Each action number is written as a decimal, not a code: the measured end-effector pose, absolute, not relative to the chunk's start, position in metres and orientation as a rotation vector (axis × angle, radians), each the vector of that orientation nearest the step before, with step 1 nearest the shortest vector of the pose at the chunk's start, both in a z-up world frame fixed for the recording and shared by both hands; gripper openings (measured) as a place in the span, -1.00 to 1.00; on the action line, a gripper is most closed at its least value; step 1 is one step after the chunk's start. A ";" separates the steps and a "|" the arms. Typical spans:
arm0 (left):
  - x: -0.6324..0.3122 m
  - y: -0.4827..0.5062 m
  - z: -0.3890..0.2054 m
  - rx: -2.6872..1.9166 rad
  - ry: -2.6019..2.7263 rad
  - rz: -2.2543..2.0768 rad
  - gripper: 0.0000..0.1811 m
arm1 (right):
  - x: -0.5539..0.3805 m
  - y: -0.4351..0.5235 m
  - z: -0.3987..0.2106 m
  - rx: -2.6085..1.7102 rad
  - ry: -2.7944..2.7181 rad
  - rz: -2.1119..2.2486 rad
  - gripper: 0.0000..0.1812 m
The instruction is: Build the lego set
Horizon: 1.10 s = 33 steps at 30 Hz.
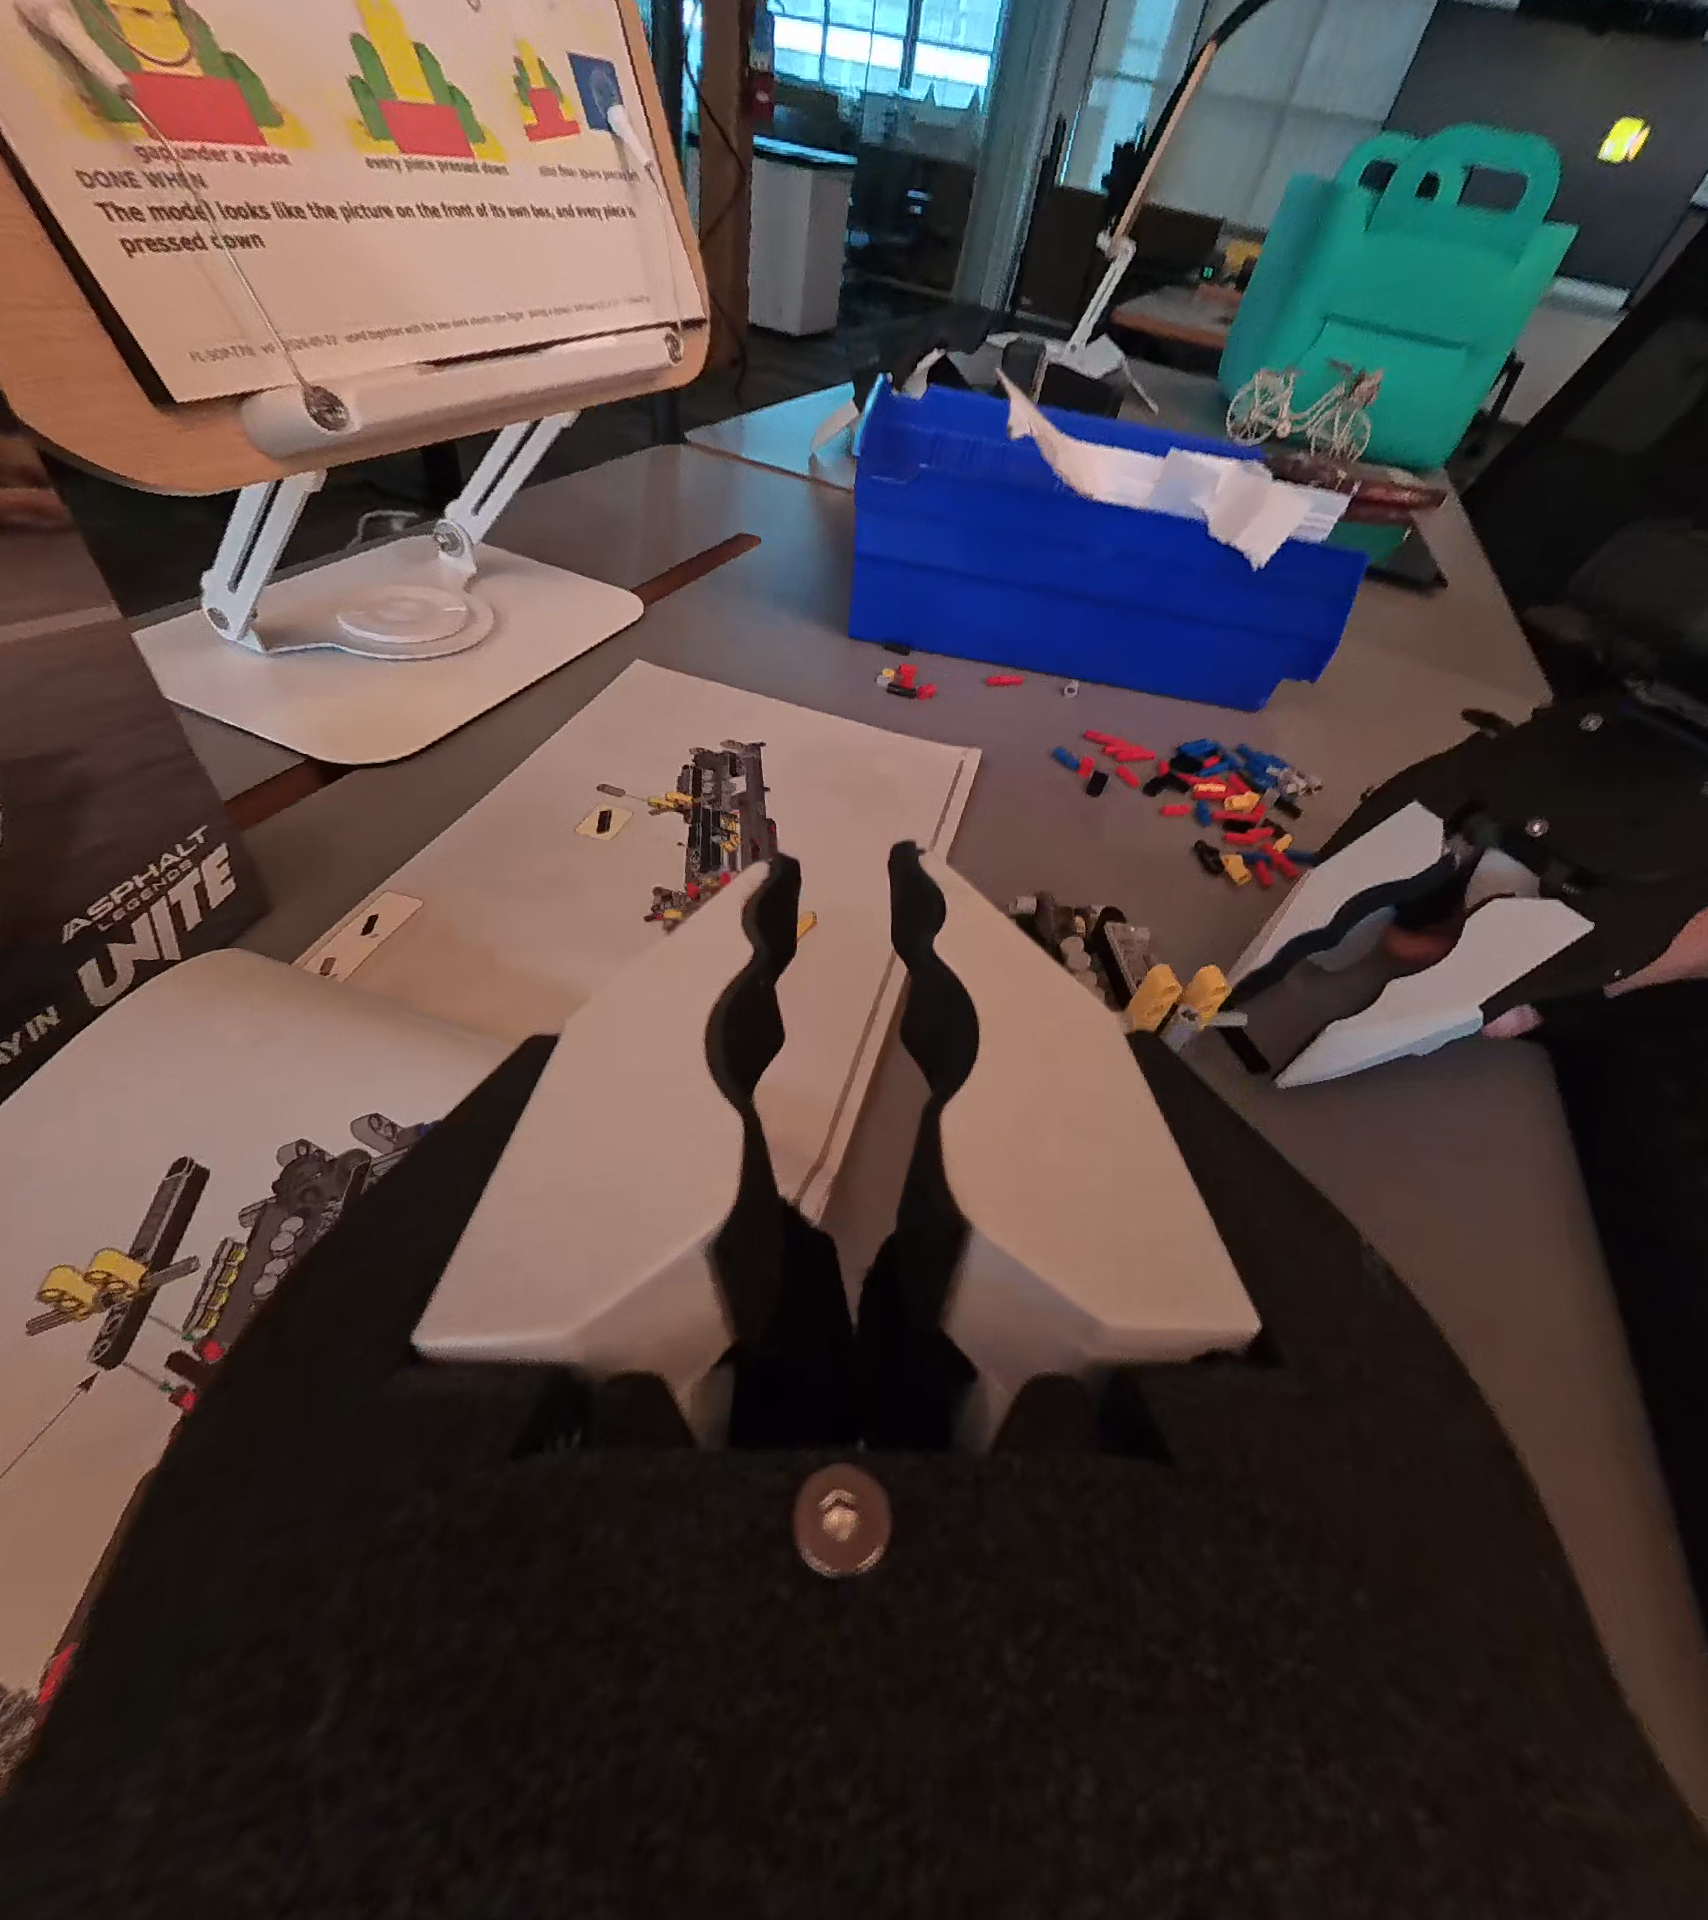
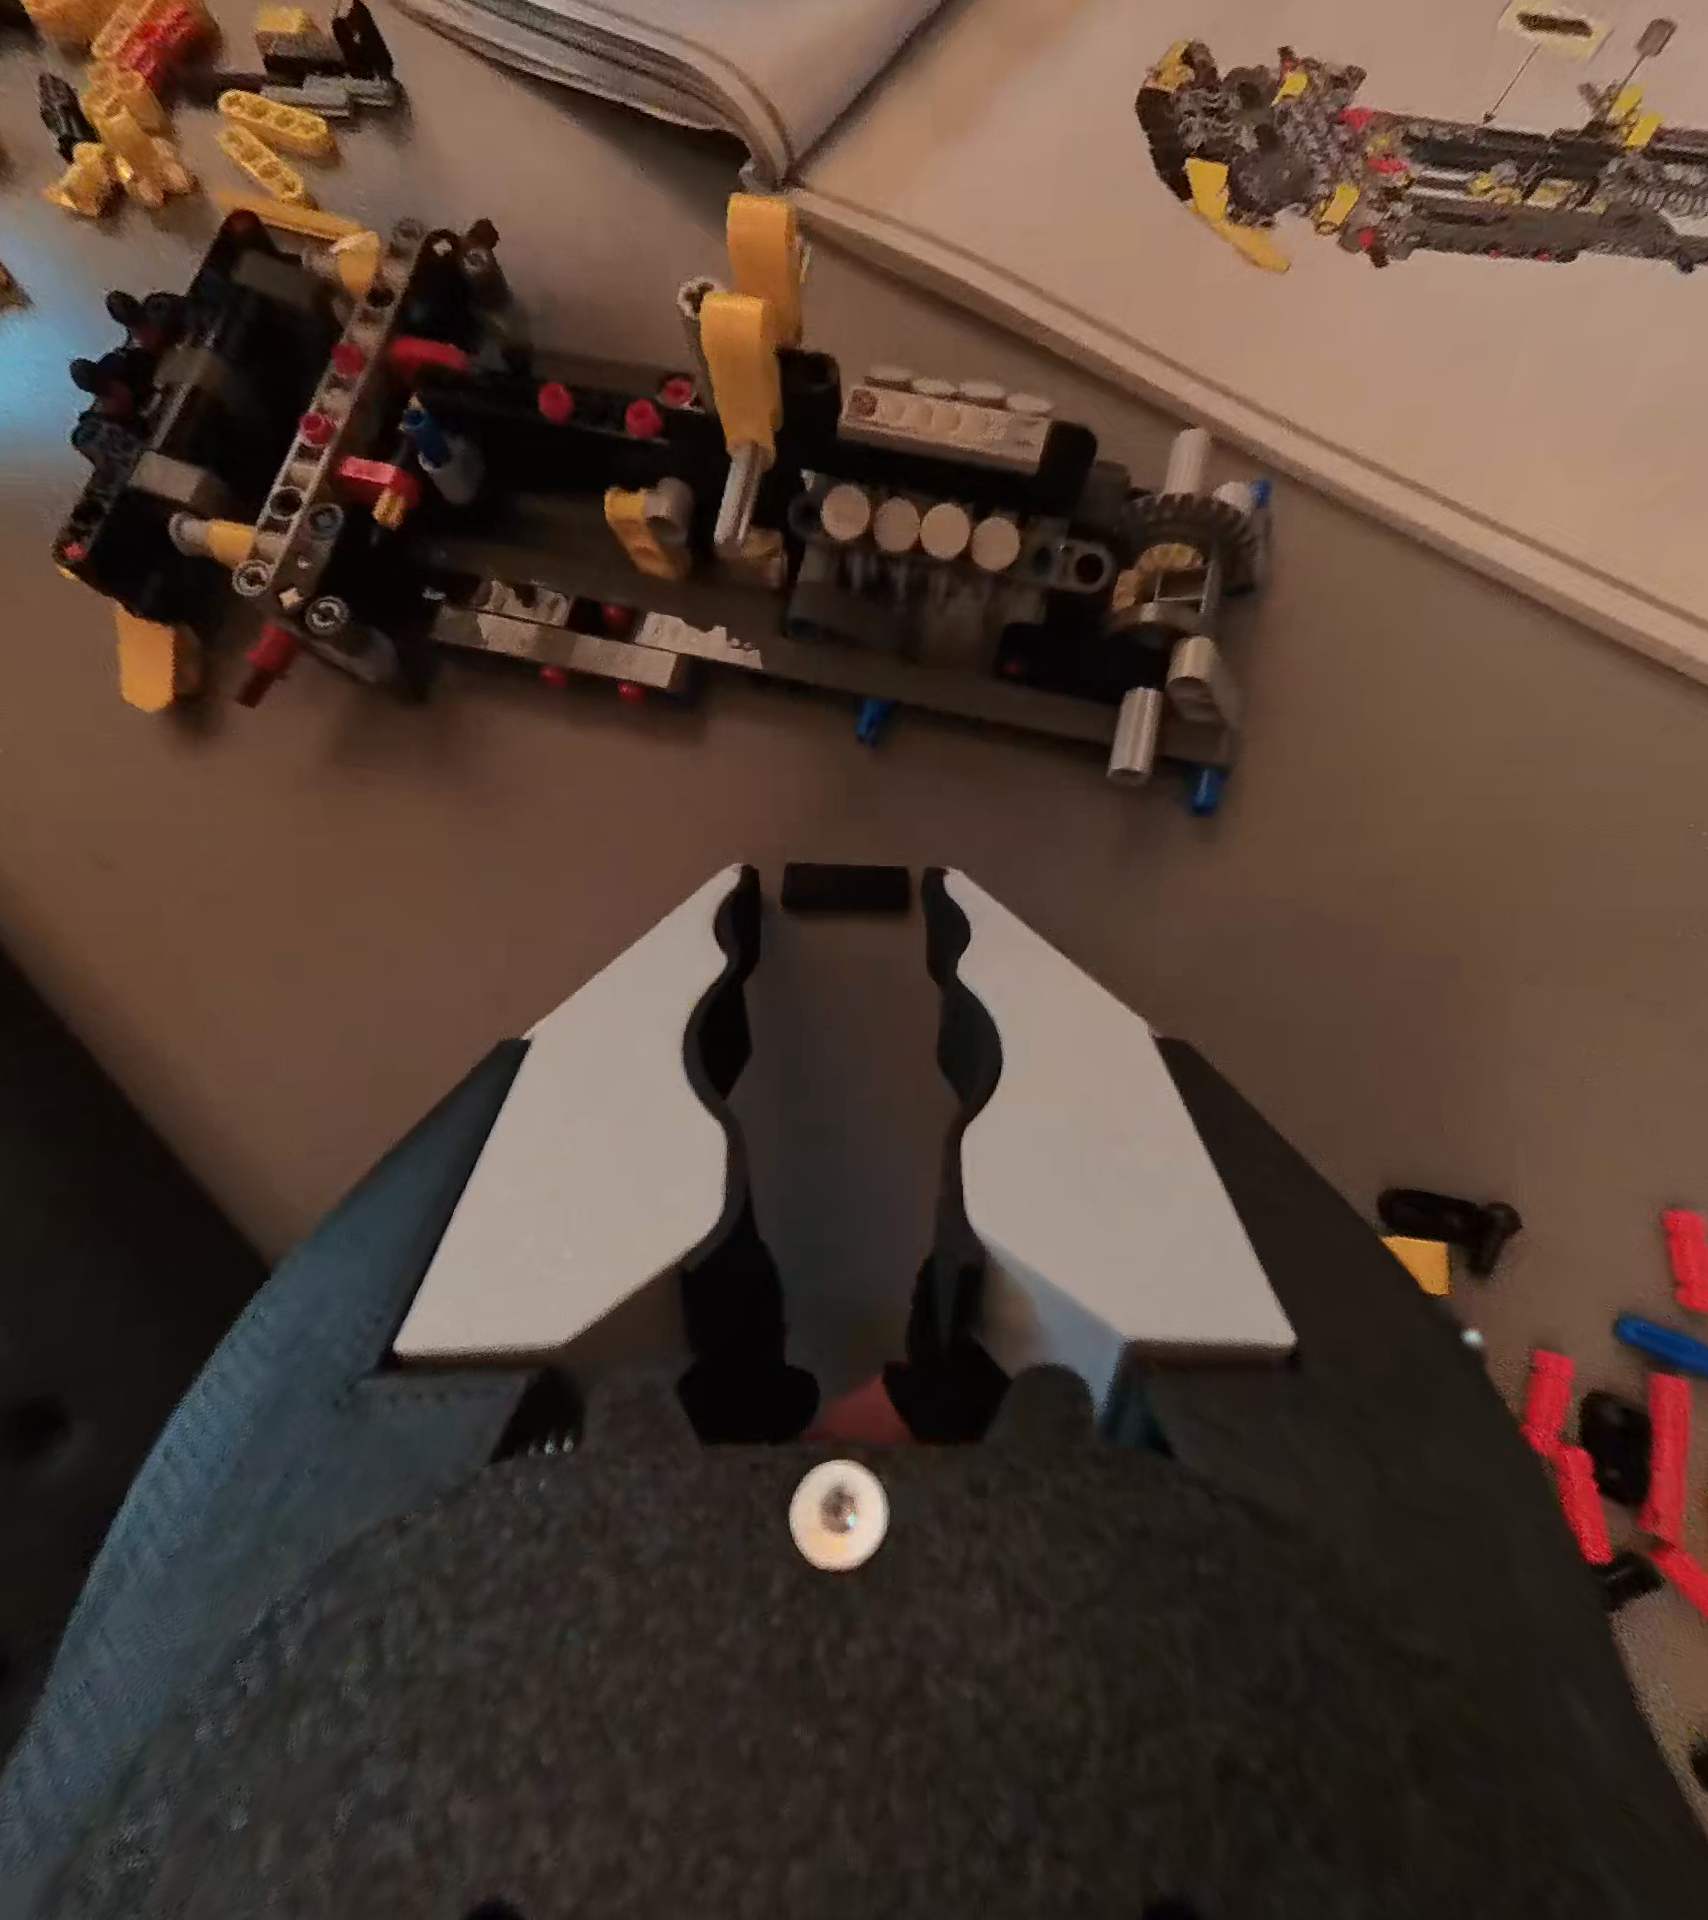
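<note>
Lego chassis (image 2: 642,520), half-built in black and grey with yellow and red bits, lies across the upper middle of the right wrist view, on the grey table (image 2: 1349,883) beside the open instruction booklet (image 2: 1452,416). Just below it, the right gripper (image 2: 842,894) stands parted around a small black piece (image 2: 845,889). The left gripper (image 1: 842,868) hovers over the booklet at centre frame, fingers apart and empty.

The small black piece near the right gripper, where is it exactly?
In the right wrist view, the small black piece lies on the table just beyond the open right gripper, before the chassis.
</note>
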<state>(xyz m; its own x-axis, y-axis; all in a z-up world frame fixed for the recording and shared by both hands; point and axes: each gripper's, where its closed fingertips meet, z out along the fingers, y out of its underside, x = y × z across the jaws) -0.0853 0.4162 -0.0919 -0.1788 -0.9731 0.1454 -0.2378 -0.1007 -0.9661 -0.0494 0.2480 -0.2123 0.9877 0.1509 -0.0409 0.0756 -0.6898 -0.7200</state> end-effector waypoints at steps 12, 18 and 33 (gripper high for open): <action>-0.098 0.345 -0.112 -1.729 1.756 -1.271 -0.75 | -0.070 0.266 -0.171 -2.133 -0.307 -0.249 -0.74; -0.128 0.319 -0.126 -1.739 1.993 -0.993 -0.74 | -0.114 0.292 -0.147 -1.994 -0.305 -0.323 -0.75; -0.119 0.335 -0.171 -1.625 2.224 -0.847 -0.79 | -0.104 0.317 -0.172 -2.089 -0.101 -0.208 -0.74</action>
